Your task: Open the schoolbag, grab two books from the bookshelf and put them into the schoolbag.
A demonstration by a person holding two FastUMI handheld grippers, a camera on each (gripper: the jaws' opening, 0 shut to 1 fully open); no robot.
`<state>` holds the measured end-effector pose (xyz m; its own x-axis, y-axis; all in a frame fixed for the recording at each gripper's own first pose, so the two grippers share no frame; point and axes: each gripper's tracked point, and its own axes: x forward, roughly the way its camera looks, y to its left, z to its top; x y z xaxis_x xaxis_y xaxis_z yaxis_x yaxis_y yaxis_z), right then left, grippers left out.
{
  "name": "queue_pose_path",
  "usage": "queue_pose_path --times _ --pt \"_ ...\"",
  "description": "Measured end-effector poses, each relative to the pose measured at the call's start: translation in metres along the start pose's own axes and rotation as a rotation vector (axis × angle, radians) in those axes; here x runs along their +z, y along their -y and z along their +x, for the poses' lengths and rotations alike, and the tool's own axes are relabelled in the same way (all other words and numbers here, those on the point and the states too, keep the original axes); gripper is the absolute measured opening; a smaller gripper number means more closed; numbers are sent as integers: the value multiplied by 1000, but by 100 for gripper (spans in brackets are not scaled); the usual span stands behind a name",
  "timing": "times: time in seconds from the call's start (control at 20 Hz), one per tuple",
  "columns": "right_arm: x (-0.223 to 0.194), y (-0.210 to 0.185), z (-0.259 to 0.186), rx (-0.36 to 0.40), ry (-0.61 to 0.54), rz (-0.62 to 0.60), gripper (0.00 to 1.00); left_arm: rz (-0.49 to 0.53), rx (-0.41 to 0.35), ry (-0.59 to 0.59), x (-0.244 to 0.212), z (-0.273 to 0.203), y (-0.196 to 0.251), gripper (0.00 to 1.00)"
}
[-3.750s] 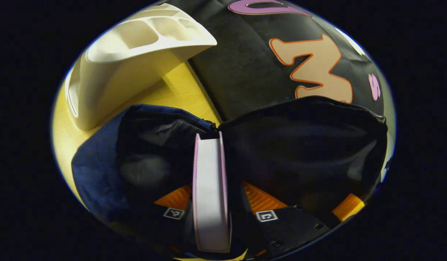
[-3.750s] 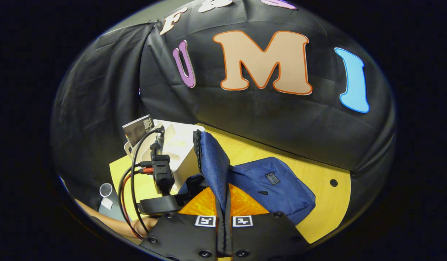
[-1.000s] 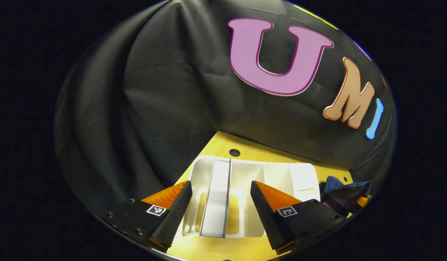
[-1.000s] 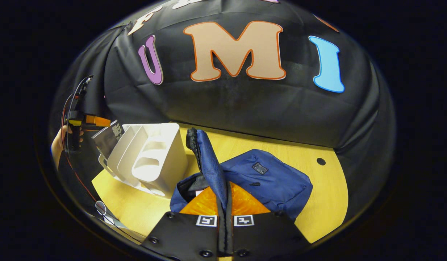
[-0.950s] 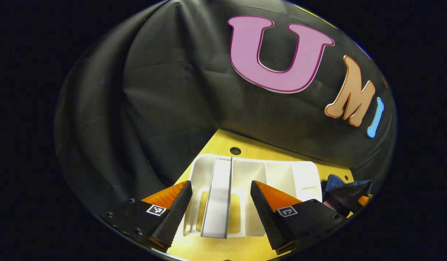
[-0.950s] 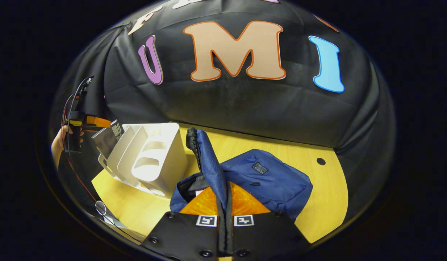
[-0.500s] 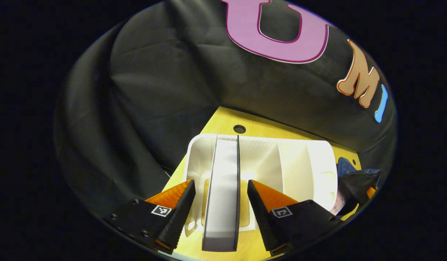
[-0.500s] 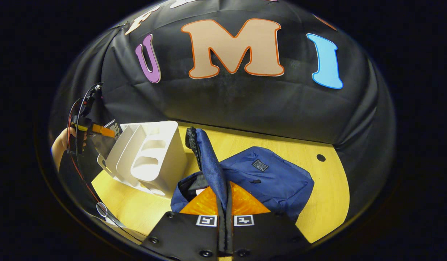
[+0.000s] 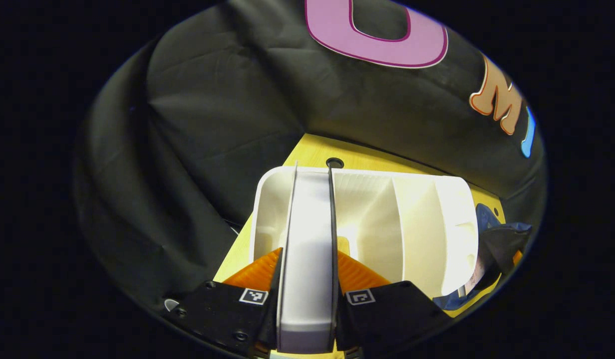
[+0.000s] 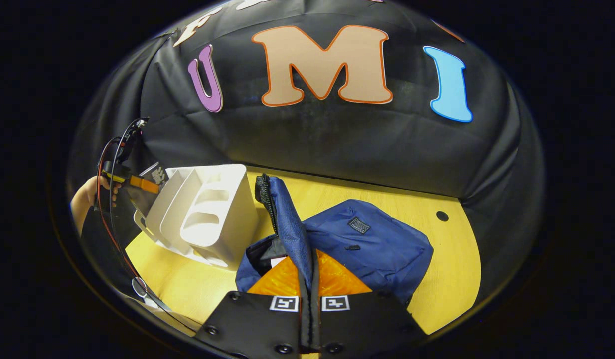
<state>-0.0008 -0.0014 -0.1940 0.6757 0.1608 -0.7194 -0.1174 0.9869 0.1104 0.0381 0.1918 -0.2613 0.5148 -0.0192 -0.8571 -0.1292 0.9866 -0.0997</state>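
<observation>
I am closing the left gripper (image 9: 307, 299) on the book (image 9: 307, 259) that is standing upright in the leftmost slot of the white bookshelf (image 9: 417, 219); both orange fingers (image 9: 255, 269) are pressing flat against its covers, one on each side, with the fore-edge facing my camera. In the left gripper view the shelf is sitting at about twelve o'clock from the fingers, on the yellow table (image 9: 307, 149), and the schoolbag (image 9: 502, 244) is peeking in at roughly three o'clock.

In the right gripper view, the right gripper (image 10: 310, 299) is clamping the raised edge of the blue schoolbag (image 10: 372, 244), pinching the zip-lined flap (image 10: 282, 219) between its fingers and holding the mouth open. From there the bookshelf (image 10: 208, 214) is lying at about ten o'clock, with the left gripper (image 10: 135, 182) and the hand (image 10: 88, 199) holding it beyond the shelf at nine o'clock.

I am judging the book to be stiff and moderately heavy for its thickness (the covers look smooth, so possibly a little slick). Gripping it low across both covers, near the edge facing me, seems the right hold; pinched at one end like this, it will probably want to droop or swing once clear of the slot, so a firm squeeze matters. The bag fabric, by contrast, is soft and floppy, and I am expecting it to sag shut if the flap is let go.
</observation>
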Motion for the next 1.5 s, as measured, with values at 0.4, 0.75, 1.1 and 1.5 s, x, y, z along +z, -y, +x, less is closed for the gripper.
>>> queue_pose_path --times 0.4,0.75,1.1,1.5 --pt "-1 -2 1 7 6 -21 3 -108 1 78 21 -13 -3 38" --pt "-4 -6 0 27 8 -38 3 -70 25 224 65 -63 -6 38" --pt "-4 -9 4 52 9 -59 3 -81 -5 325 103 -125 4 38" --pt "-8 -11 2 78 10 -92 3 -152 -173 331 106 -169 53 37"
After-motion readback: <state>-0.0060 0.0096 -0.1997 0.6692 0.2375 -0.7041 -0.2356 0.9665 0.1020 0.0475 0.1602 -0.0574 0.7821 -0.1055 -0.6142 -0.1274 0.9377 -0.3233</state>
